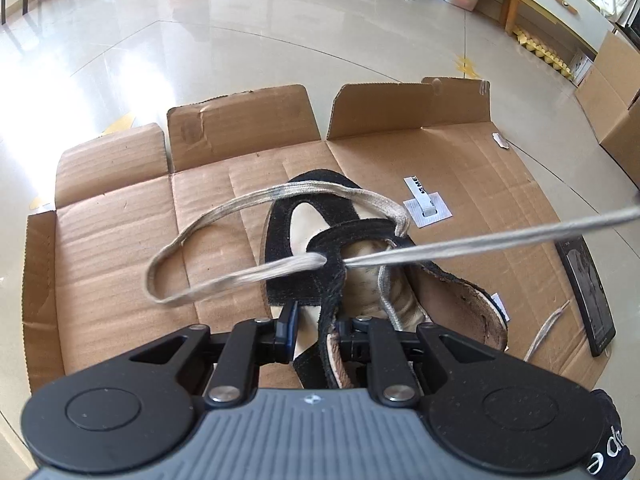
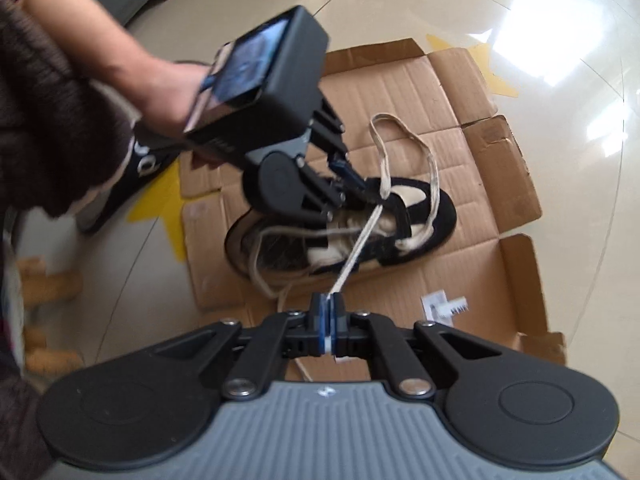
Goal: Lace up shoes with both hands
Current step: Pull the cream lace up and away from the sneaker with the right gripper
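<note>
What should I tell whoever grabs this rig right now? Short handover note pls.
Right gripper: shut on the lace, which runs taut from its pads to an eyelet on the shoe.
Left gripper: clamped on the shoe's black upper edge, bracing it.
Shoe lies on flattened cardboard on the floor. A slack loop of lace hangs out on the other side of the upper.
Done: lace threaded through at least one eyelet and being drawn through.
Left: take up the slack loop, thread the remaining eyelets, tie off. How many eyelets remain I cannot tell.
</note>
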